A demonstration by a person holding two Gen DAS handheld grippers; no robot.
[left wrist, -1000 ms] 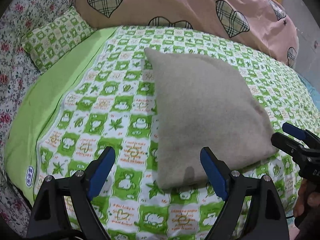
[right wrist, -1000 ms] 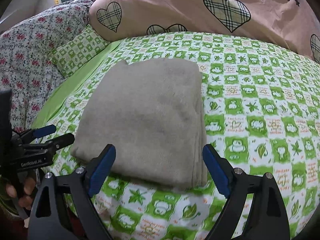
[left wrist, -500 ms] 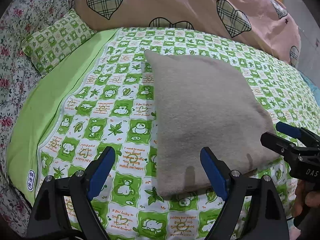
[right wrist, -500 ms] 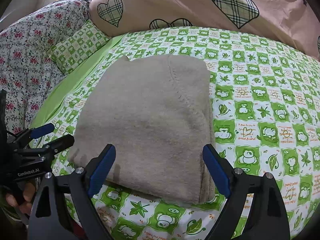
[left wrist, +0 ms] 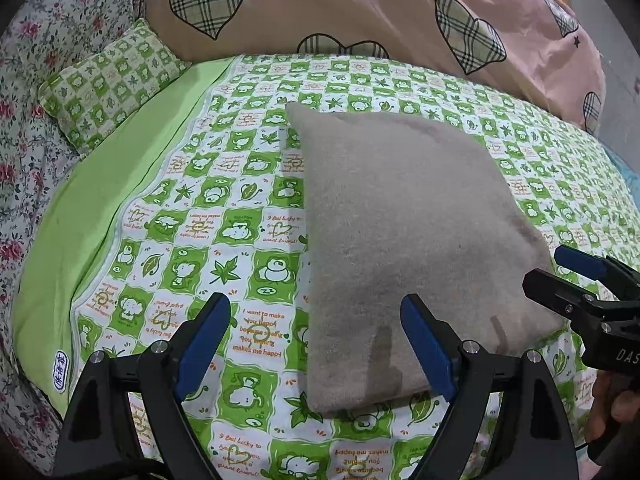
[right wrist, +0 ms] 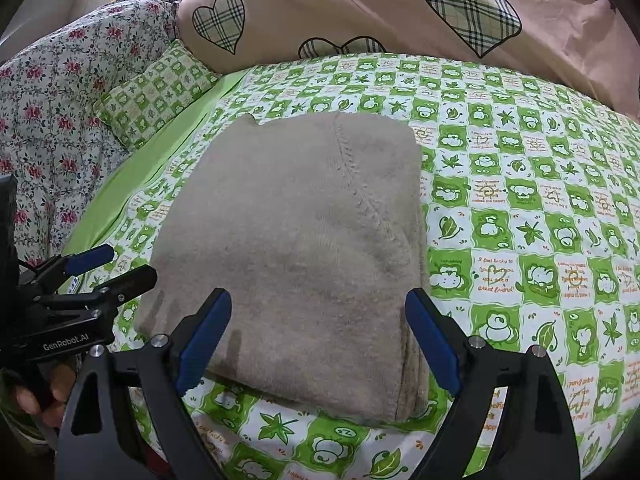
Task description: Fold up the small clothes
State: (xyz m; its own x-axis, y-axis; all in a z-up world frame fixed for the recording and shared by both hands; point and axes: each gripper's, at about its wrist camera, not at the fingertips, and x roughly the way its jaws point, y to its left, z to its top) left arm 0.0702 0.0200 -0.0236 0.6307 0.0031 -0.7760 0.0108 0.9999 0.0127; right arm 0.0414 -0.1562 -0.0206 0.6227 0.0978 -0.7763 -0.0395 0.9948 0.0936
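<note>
Beige fleece garment [left wrist: 404, 248], folded into a thick rectangular stack, is lying flat on the bed [left wrist: 248, 216] near its front edge, on a green-and-white checked sheet printed with cartoon animals and leaves. Layered folds are showing along the stack's right side in the right wrist view.

The left claw [left wrist: 316, 344] is hovering over the bed's front edge, released, its blue pads spread wide. Its right pad is standing over the garment's front left corner; its left pad is standing over bare sheet. No fabric is being pinched.

The right claw [right wrist: 318, 340] is hovering over the garment's front edge, likewise released, its pads spread about as wide as the stack, with nothing clamped between them. Whether the pads are touching the fabric cannot be told.

Each claw is appearing at the margin of the other's view, with fingers of a hand [right wrist: 36, 392] wrapping its handle.

A small matching checked pillow [left wrist: 108, 84] is lying toward the bed's back left corner. A pink duvet [left wrist: 360, 12] with plaid hearts is lying heaped along the back edge. A floral quilt [left wrist: 24, 140] is lying bunched along the left edge.
</note>
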